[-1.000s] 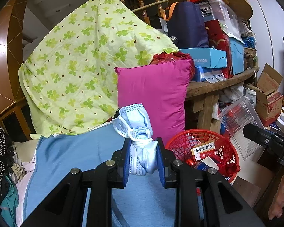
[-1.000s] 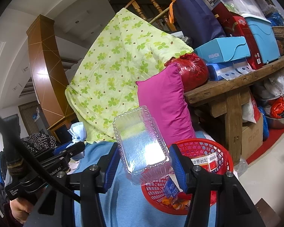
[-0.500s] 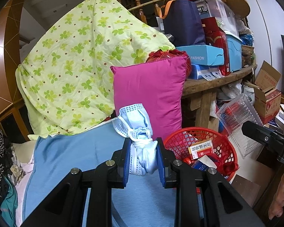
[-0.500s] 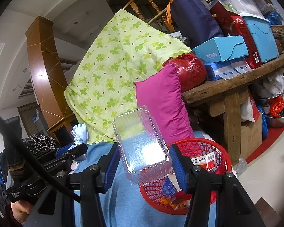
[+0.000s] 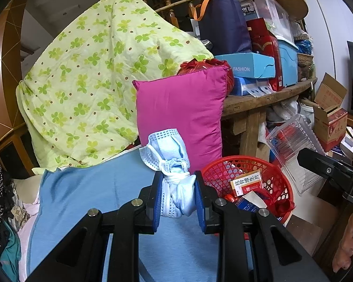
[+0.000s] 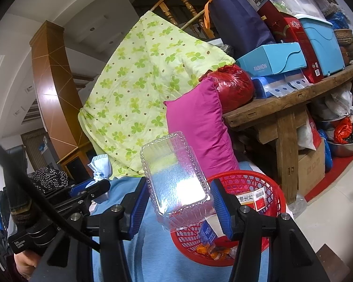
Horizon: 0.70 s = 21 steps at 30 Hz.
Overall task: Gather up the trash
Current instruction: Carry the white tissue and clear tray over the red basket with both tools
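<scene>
Moved: both grippers drifted slightly closer to the red basket [image 5: 247,183].
Left gripper [image 5: 177,193]: jaws closed on crumpled face mask [image 5: 169,155], left of basket.
Right gripper [image 6: 176,205]: jaws clamp clear plastic tray [image 6: 176,178] over basket rim.
Progress: some trash inside; both items not yet dropped.

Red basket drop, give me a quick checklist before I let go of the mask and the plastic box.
1. Left tongs gripping the bunched face mask: ok.
2. Right tongs holding the clear plastic box: ok.
3. Red basket open with room on top: ok.
4. Box over the basket: partly, near its left rim; not ok yet.
5. Mask over the basket: not ok, it is left of the rim, above the blue sheet.
6. Basket steadiness: cannot tell.
</scene>
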Each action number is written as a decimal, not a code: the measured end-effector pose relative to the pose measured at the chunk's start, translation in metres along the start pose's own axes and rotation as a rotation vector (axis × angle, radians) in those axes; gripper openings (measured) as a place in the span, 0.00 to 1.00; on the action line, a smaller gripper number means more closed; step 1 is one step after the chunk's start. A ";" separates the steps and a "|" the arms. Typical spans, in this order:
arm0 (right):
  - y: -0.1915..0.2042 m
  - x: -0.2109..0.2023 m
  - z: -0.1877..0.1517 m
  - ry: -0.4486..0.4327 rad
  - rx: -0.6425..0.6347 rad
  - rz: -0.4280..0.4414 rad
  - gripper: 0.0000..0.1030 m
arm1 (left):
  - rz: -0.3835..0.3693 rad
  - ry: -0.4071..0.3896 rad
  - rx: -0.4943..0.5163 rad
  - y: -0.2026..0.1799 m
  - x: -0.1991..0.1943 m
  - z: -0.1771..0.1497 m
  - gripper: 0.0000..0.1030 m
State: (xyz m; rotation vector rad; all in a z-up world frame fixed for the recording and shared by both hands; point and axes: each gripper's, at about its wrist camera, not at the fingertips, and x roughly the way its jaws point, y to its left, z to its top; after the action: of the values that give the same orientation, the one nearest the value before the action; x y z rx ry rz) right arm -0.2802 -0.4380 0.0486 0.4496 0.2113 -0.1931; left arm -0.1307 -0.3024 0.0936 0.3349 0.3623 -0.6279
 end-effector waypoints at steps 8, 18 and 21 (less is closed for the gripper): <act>-0.002 0.000 -0.004 -0.001 0.007 -0.008 0.54 | -0.007 0.004 0.003 -0.002 0.003 0.000 0.26; -0.004 0.001 -0.003 0.000 0.010 -0.009 0.54 | -0.019 0.007 0.010 -0.007 0.007 0.000 0.26; -0.005 0.001 -0.004 -0.002 0.012 -0.013 0.54 | -0.023 0.010 0.013 -0.008 0.009 0.000 0.26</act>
State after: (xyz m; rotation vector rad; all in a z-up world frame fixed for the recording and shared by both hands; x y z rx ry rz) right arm -0.2807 -0.4408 0.0429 0.4596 0.2117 -0.2075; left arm -0.1292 -0.3128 0.0884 0.3462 0.3720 -0.6518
